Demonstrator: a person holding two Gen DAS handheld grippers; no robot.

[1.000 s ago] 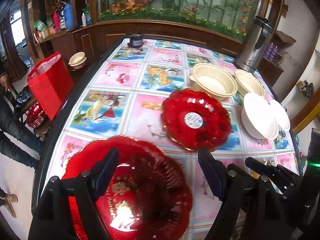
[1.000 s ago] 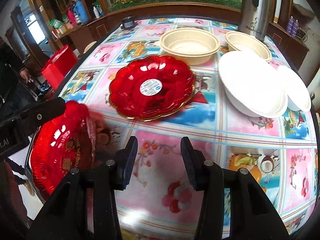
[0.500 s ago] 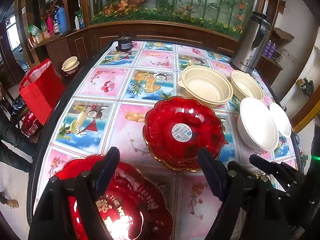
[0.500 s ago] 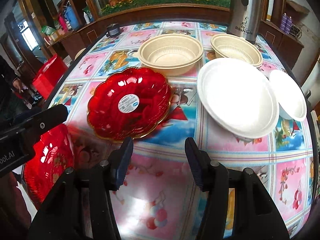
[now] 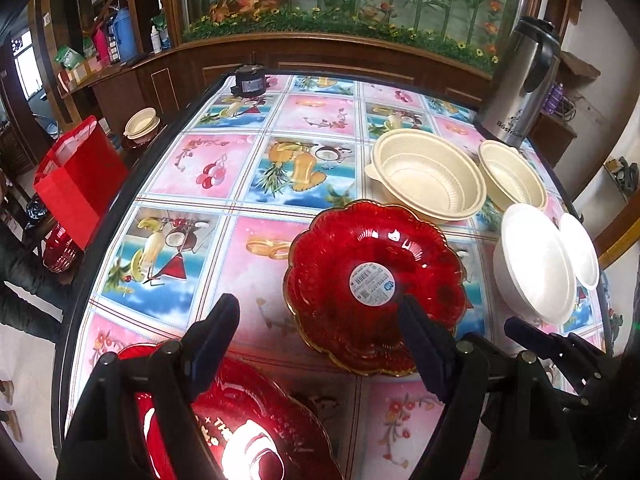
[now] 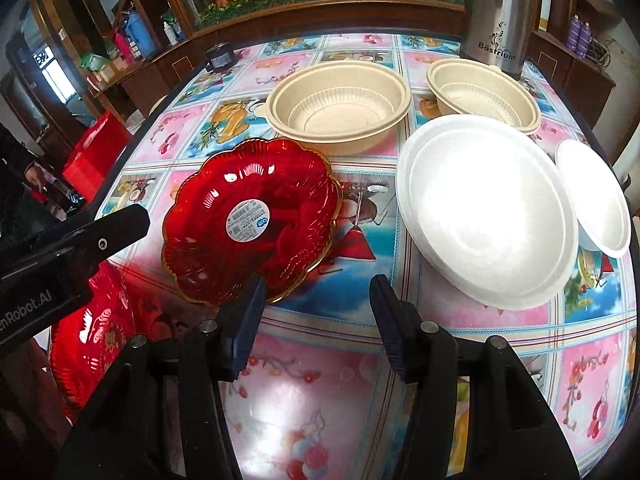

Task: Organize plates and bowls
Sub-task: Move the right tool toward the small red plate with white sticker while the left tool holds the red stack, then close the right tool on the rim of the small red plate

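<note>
Two red plates (image 5: 376,284) (image 5: 240,432) are set on the tabletop (image 5: 224,168); cream bowls (image 6: 340,104) are seen behind. Both the left tool (image 5: 320,332) and right tool (image 6: 316,312) are held wide, gripping nothing.

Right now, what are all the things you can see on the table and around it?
Red plates: two, shiny red; one with a round sticker mid-table, one at the near edge under the left tongs.
Beige bowls: two; the big one behind the sticker plate, the smaller one to its right.
White bowls: two; the large one right of the sticker plate, the small one overlapping its right edge.
Steel flask: one, silver, far right corner.
Small black pot: one, far end.
Tablecloth: one, fruit pictures, pink and blue.
Red bag: one, beside the table on the left.
Left tongs: black, open, empty.
Right tongs: black, open, empty.
</note>
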